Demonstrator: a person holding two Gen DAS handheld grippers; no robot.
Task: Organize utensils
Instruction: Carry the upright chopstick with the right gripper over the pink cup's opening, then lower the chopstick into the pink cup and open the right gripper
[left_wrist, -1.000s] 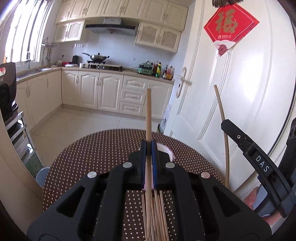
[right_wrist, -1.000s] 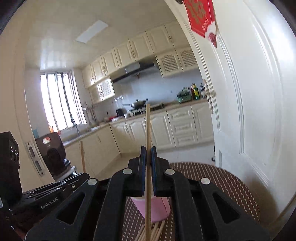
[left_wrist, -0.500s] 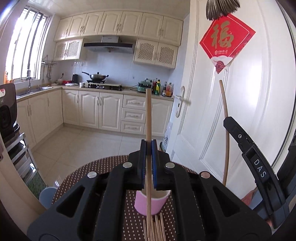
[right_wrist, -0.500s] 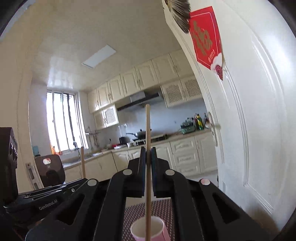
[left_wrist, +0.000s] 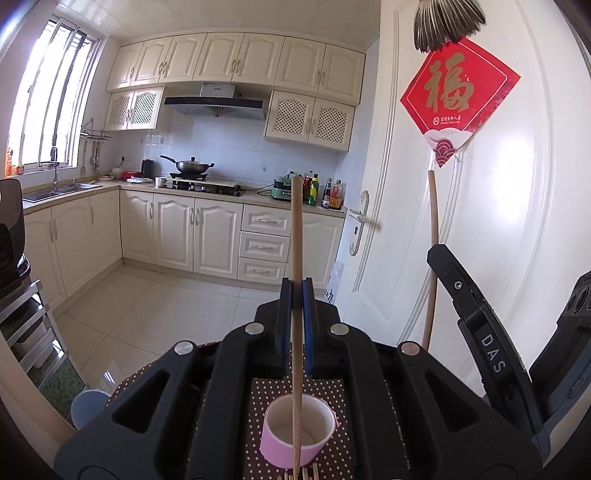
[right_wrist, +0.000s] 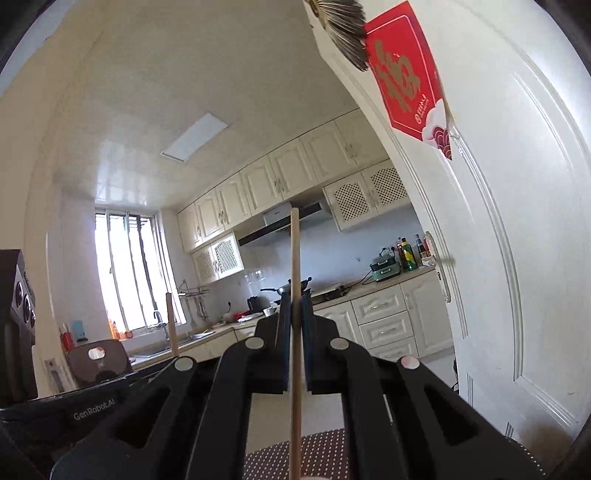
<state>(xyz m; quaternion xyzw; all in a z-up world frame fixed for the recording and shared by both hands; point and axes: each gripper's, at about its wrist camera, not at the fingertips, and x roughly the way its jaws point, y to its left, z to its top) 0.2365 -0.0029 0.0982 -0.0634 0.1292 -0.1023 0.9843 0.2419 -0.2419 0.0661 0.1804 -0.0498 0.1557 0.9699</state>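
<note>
Wooden chopstick (left_wrist: 296, 236) above pink cup (left_wrist: 297, 431)

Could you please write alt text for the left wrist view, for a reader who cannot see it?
The left tongs are shut on an upright wooden chopstick above an empty pink cup on a brown polka-dot tablecloth. At right, the right tongs hold another chopstick before a white door; a cream kitchen lies behind.

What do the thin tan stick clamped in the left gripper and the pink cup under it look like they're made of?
Thin tan stick: probably wood or bamboo; matte, even pale-brown surface, straight and rigid. Pink cup: seemingly paper or thin plastic; matte pink outer wall, plain white inside, thin rim. The look alone does not settle which.
</note>
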